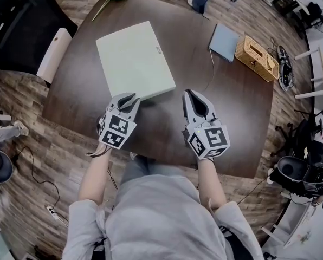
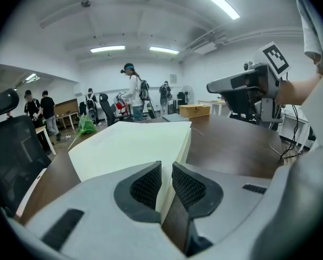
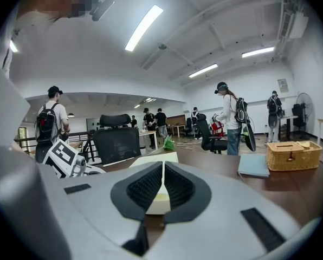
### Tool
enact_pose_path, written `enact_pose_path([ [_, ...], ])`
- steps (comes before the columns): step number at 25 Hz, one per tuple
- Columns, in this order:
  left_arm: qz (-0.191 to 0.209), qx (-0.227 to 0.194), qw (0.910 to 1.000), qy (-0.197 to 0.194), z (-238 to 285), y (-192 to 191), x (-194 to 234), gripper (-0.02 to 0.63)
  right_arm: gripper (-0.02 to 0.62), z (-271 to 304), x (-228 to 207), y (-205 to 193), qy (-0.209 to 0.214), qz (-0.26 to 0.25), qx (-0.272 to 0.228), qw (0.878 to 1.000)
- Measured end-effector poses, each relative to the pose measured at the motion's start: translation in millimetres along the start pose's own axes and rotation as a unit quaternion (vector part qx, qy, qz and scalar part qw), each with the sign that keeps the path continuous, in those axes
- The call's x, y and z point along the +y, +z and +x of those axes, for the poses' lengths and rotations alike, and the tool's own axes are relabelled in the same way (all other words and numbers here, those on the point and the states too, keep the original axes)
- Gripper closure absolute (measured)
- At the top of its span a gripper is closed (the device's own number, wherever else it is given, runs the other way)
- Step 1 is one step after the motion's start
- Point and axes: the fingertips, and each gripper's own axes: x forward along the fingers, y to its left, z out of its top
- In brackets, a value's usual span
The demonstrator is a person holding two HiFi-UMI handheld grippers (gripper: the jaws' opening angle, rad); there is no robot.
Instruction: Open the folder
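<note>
Folder: the pale green folder (image 1: 134, 58) lies flat and closed on the dark surface (image 1: 232, 107), one corner toward the person. A blue-grey notebook (image 1: 224, 41) and a wicker basket (image 1: 255, 57) sit well apart from it at the far right.
Left gripper: the left gripper (image 1: 132, 98) is at that near corner. Its jaws are drawn in to a narrow gap and the folder's pale edge fills it (clenched on the corner, as far as its own view shows).
Right gripper: the right gripper (image 1: 190, 93) is closed on nothing. Its tips are low over bare surface to the right of the folder and apart from it.
Step in hand: getting the cover up at the near corner, I judge; the cover is not yet raised.
Doing it well: pinch only the top cover, not the full thickness, or the whole folder will come up. Swing the corner in an arc about the hinged side (which side that is I cannot tell) rather than dragging it toward the body.
Right gripper's part: it could press the lower body down, or slip under the lifted edge, so the folder does not skid.
Risk: a stiff, smooth cover may slip out of a corner pinch, and a light folder may swivel on the surface.
</note>
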Motion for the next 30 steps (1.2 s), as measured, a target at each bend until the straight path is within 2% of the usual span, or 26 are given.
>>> enact_pose_path([
  [5, -0.007, -0.004, 0.9999, -0.007, -3, -3, 1, 0.548, 0.580, 9, -1, -7, -0.001, -0.010, 0.006, 1.000],
  [15, 0.009, 0.001, 1.0000, -0.003, -7, -3, -1, 0.548, 0.580, 63, -24, -78, -0.004, -0.019, 0.097, 0.995],
  [20, 0.008, 0.000, 1.0000, -0.001, -9, -5, 2, 0.548, 0.580, 71, -25, -97, 0.001, -0.001, 0.117, 0.993],
  [22, -0.011, -0.023, 0.9997, 0.001, -12, 5, 5, 0.548, 0.580, 72, -19, -109, 0.016, -0.025, 0.141, 0.990],
  [25, -0.057, -0.059, 0.9966, 0.003, -18, 22, 15, 0.565, 0.580, 73, -4, -137, 0.039, -0.080, 0.191, 0.978],
  [27, -0.059, -0.062, 0.9963, 0.006, -22, 24, 17, 0.565, 0.580, 69, 3, -148, 0.042, -0.080, 0.201, 0.975],
  [30, -0.072, -0.075, 0.9944, 0.018, -32, 24, 19, 0.565, 0.580, 64, 5, -144, 0.038, -0.054, 0.181, 0.981],
])
